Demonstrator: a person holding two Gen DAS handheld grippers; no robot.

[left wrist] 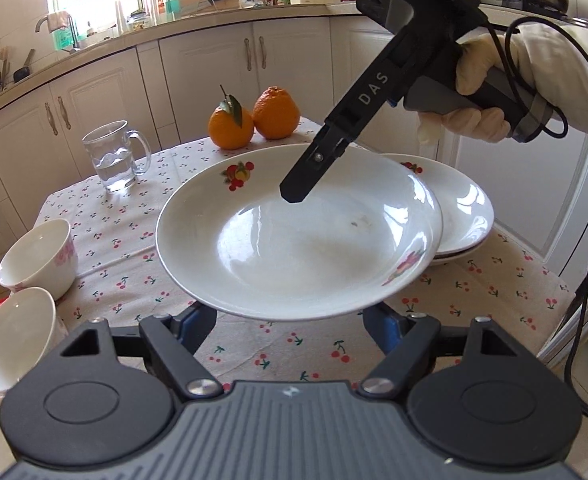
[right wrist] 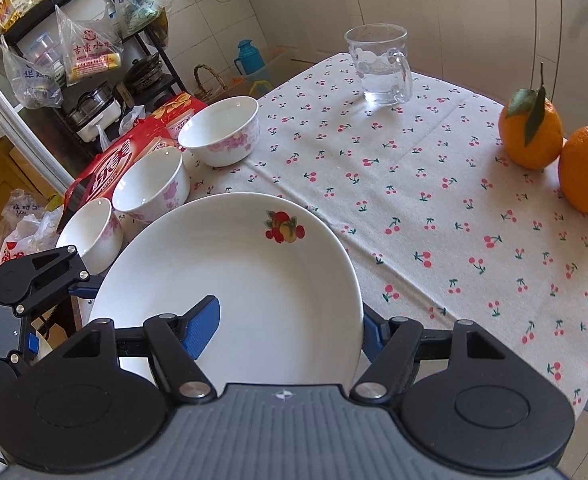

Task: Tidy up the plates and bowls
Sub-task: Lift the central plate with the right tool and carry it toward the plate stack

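A white plate (left wrist: 294, 248) with fruit prints hangs tilted above the table. My right gripper (right wrist: 285, 326) is shut on its rim, with one blue pad (right wrist: 201, 320) inside the plate and the other finger outside the edge. In the left wrist view its black finger (left wrist: 294, 188) reaches down onto the plate's far side. My left gripper (left wrist: 289, 316) sits under the near rim with its jaws apart and its tips hidden by the plate. Two more plates (left wrist: 462, 216) lie stacked on the right. Three pink-flowered bowls (right wrist: 219, 128) (right wrist: 149, 180) (right wrist: 89, 228) stand along the table's left edge.
A glass mug of water (right wrist: 382, 68) and two oranges (right wrist: 534, 132) stand on the cherry-print tablecloth (right wrist: 414, 200). A red box (right wrist: 133, 148) lies beside the bowls. Kitchen cabinets (left wrist: 213, 64) run behind the table, and a gloved hand (left wrist: 474, 80) holds the right gripper.
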